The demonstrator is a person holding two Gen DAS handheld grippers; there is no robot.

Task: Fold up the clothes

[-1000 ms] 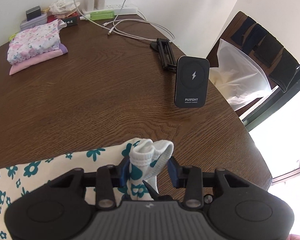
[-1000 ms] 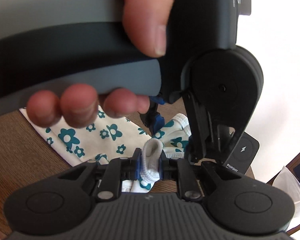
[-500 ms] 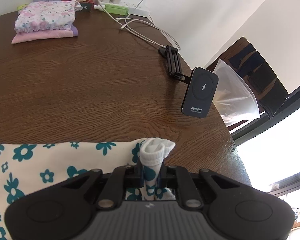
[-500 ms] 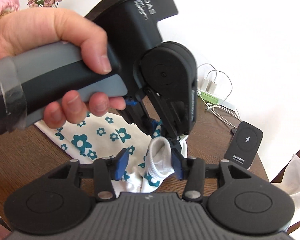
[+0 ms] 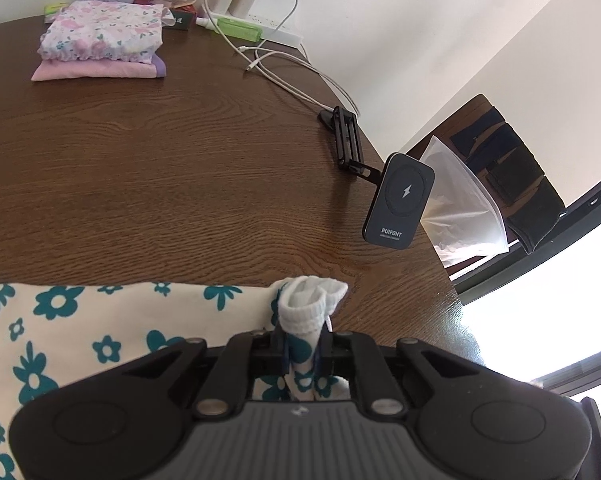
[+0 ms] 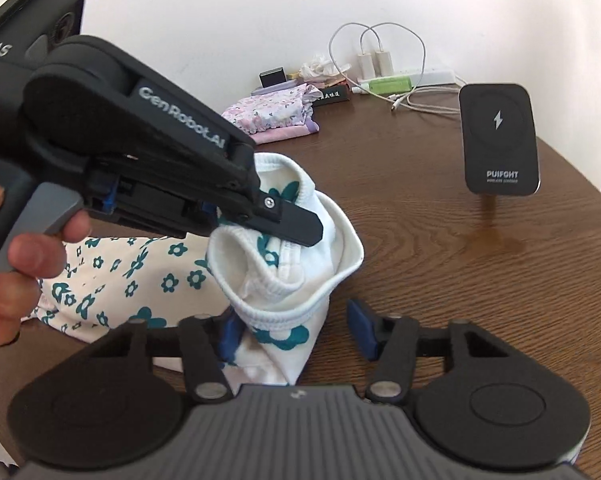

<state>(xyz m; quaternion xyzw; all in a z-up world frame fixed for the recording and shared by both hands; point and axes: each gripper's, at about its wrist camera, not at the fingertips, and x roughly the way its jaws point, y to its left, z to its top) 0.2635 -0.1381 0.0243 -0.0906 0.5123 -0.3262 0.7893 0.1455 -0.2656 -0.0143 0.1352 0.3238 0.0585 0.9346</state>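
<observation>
**Left fingers pinch the cuff while the right ones close in**

Left wrist view: the left gripper has its fingers drawn tight on the bunched white ribbed cuff of the flowered garment, which spreads to the left over the near edge of the brown counter. At the far side sits a stack of folded clothes; a wireless charger stands on its arm near the right rim, with a power strip by the wall.

Right wrist view: the right gripper has its jaws partly apart and closing; the cuff lies between them, against the left blue pad, clear of the right one. The left gripper, held in a hand, clamps the same fabric just above.
</observation>
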